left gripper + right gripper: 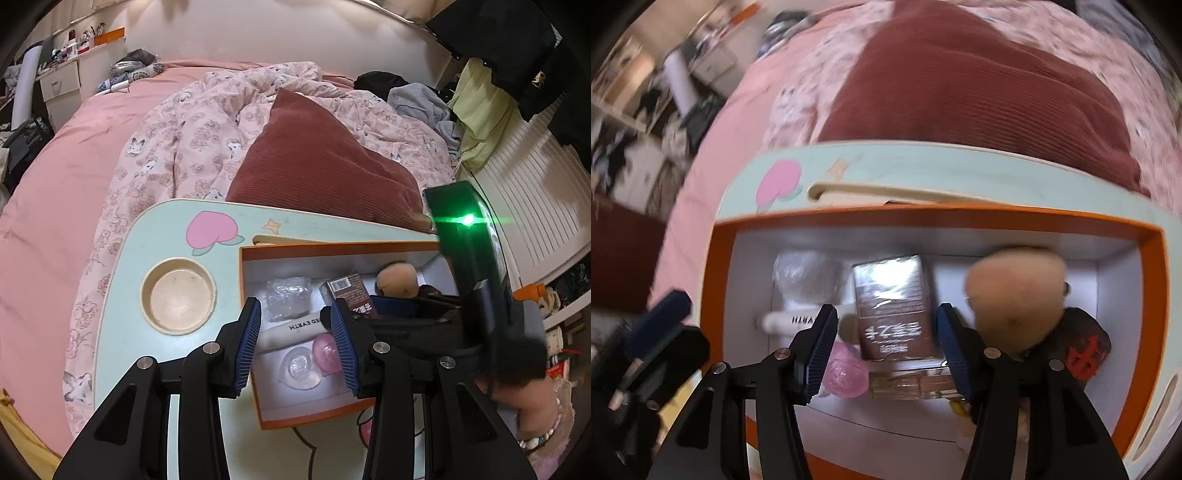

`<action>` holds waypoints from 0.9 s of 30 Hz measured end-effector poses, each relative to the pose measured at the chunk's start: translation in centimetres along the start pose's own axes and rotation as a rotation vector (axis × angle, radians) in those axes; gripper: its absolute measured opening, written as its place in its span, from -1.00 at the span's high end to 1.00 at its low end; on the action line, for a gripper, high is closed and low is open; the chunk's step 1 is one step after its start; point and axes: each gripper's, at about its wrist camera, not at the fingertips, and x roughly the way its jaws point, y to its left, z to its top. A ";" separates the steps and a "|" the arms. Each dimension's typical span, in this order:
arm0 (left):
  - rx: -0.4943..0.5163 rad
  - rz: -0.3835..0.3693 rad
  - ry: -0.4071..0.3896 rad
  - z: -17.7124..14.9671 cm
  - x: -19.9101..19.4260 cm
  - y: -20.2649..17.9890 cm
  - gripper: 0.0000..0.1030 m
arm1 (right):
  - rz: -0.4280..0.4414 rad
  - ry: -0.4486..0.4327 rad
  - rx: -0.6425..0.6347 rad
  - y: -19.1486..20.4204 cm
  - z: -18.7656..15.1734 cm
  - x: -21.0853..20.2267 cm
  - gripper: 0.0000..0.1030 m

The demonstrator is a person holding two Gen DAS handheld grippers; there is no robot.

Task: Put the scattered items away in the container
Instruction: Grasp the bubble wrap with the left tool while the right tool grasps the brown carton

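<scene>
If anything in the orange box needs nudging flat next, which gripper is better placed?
Right, probably. The right gripper hangs open above the middle of the orange box, over the brown carton. The left gripper straddles the box's left wall, by the white tube.

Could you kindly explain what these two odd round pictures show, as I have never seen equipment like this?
A person holds a two-fingered grabber in each hand, each with a wide-angle camera looking along its fingers. One picture comes from the left gripper, the other from the right gripper. Both hang over an orange box on a pale green lap table set on a bed. In the box lie a brown carton, a white tube, a pink case and a tan puff. Both sets of jaws stand open, holding nothing.
</scene>
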 end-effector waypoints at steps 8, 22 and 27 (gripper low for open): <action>-0.002 0.004 0.027 0.2 1.1 -0.3 0.21 | -0.033 -0.161 0.038 -1.2 -0.9 -3.1 0.24; 0.168 0.335 0.074 0.6 9.4 -5.4 0.21 | 0.040 -0.428 0.075 -3.6 -8.4 -14.0 0.24; 0.197 0.347 0.072 0.9 9.6 -5.1 0.50 | 0.083 -0.418 0.072 -4.0 -9.6 -13.7 0.24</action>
